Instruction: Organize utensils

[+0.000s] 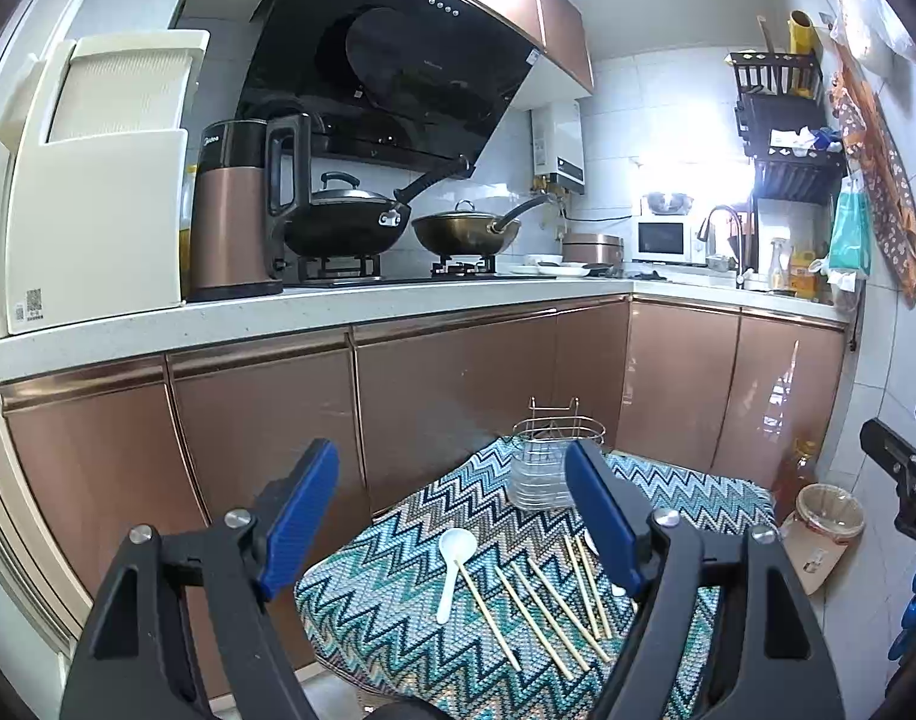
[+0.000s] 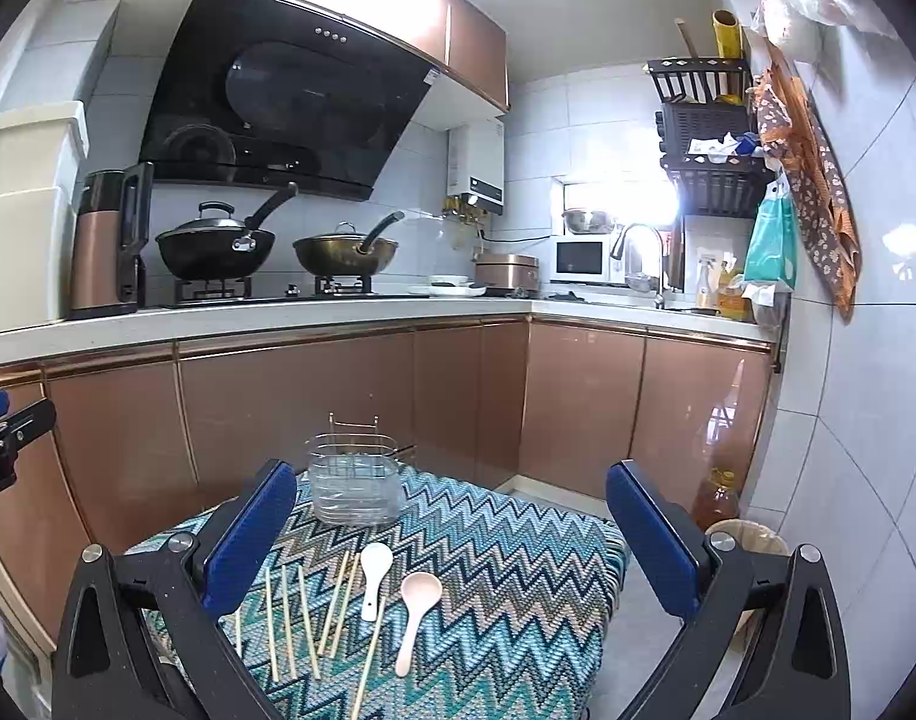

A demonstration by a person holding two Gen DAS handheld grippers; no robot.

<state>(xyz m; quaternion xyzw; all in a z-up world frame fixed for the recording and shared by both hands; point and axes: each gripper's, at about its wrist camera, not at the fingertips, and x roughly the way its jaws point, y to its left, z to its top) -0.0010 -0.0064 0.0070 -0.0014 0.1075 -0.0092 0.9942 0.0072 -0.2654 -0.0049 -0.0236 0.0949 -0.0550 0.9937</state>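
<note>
**Ana:** Blue-padded fingers [image 1: 601, 516] fill the foreground, and the left gripper [image 1: 452, 516] is spread wide with nothing between them, hovering level above the near edge of the zigzag cloth [image 1: 398, 570].

**Ben:** Same on the other side: the right gripper [image 2: 452, 531] is released too, fingers [image 2: 251, 534] parted and empty, looking forward over that cloth from the other side.

**Ana:** Below them lie the chopsticks [image 2: 290, 624], loose on the cloth, roughly side by side, long axes running from the near edge toward the cabinets, slightly fanned.

**Ben:** One white spoon [image 2: 374, 576] sits just beside them, bowl toward the cabinets, handle toward us. The pinkish spoon [image 2: 414, 612] lies next to it, pointing the same way, handle tilted a touch left.

**Ana:** Farther out, the wire utensil holder [image 2: 356, 480] stands upright at the cloth's far edge, apart from the utensils.

**Ben:** Beyond that, copper cabinets [image 2: 278, 402], and two woks [image 2: 218, 249] on the stove.
</note>
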